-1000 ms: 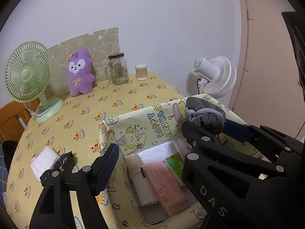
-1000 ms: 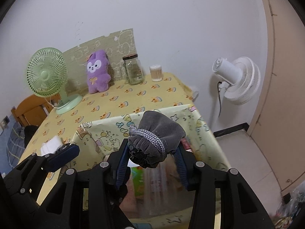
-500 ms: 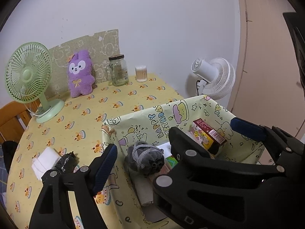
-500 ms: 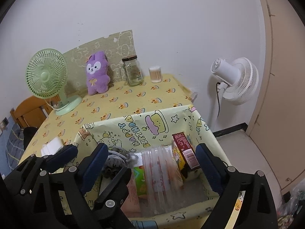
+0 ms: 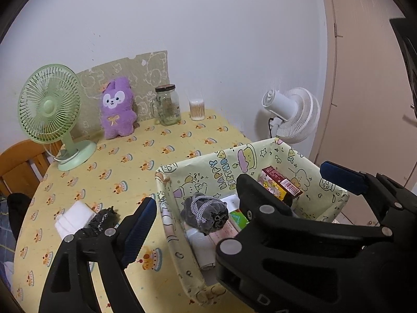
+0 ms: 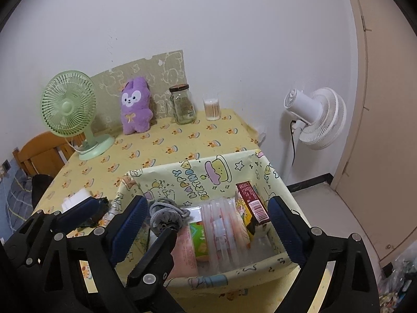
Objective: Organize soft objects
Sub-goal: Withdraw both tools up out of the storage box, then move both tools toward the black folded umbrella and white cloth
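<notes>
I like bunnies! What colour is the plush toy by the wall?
Purple, with a white face; the plush toy shows best in the right wrist view.

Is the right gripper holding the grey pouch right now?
No, the right gripper is open over the storage box, and the grey pouch lies loose inside it.

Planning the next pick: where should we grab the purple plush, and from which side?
Pinch the purple plush across its narrower body, below the wide head, coming from the front. It stands upright with its back against the board, and the jar is close beside it, so side approaches look cramped.
</notes>
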Demonstrator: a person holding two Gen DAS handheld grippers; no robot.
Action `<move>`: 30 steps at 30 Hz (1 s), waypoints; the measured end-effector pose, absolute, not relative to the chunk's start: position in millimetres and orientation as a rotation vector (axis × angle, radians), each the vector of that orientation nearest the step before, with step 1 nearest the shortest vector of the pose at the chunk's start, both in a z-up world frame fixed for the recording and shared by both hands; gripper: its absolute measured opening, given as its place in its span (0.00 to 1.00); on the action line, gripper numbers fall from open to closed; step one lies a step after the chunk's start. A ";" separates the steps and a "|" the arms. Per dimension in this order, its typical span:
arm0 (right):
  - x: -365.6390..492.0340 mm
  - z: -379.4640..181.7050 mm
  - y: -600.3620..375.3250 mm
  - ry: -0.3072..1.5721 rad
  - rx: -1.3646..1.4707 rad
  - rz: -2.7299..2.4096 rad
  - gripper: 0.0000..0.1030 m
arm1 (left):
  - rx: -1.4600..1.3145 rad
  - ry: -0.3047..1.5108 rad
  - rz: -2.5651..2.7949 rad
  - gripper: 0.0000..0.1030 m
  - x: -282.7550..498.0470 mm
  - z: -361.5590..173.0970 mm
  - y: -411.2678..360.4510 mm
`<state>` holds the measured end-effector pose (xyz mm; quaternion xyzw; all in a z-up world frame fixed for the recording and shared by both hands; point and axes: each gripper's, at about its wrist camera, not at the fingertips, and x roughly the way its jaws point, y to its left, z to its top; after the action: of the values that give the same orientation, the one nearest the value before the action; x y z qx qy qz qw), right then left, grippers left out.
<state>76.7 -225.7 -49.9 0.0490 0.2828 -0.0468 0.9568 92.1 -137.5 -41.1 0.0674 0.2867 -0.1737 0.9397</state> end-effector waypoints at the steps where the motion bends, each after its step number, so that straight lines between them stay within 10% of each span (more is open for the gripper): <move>1: 75.2 -48.2 -224.3 0.569 0.098 -0.095 0.92 | 0.136 0.579 -0.352 0.86 90.1 -39.4 -135.8; 30: 38.3 -11.7 -172.3 0.468 0.051 -0.097 1.00 | 0.065 0.499 -0.310 0.94 59.3 -11.5 -80.3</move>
<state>38.3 -172.3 -11.7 0.0252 0.2319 -0.0480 0.9712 59.3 -80.3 -11.5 0.0318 0.2459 -0.1529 0.9566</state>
